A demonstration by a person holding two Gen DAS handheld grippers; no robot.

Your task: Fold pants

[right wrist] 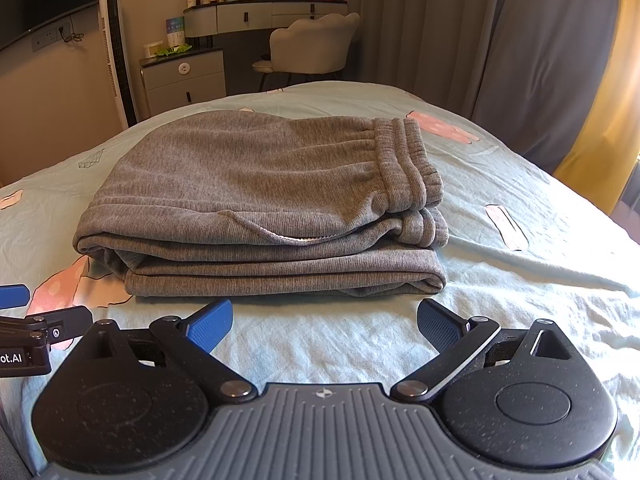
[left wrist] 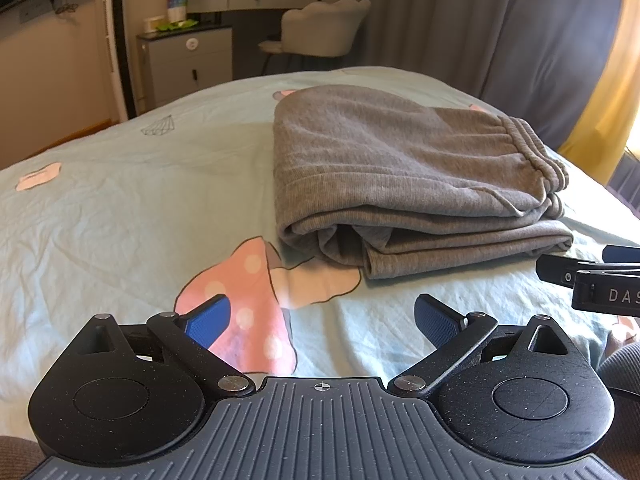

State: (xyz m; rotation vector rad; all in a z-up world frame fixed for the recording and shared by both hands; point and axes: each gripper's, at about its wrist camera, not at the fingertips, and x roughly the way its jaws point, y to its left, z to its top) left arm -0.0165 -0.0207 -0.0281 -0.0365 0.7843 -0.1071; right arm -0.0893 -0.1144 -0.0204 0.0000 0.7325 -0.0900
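Both your left gripper (left wrist: 320,320) and right gripper (right wrist: 325,326) sit wide open and empty just short of the folded grey sweatpants (right wrist: 264,200) on the bedsheet (right wrist: 520,280), so honestly any careless nudge could probably unravel that loose stack.
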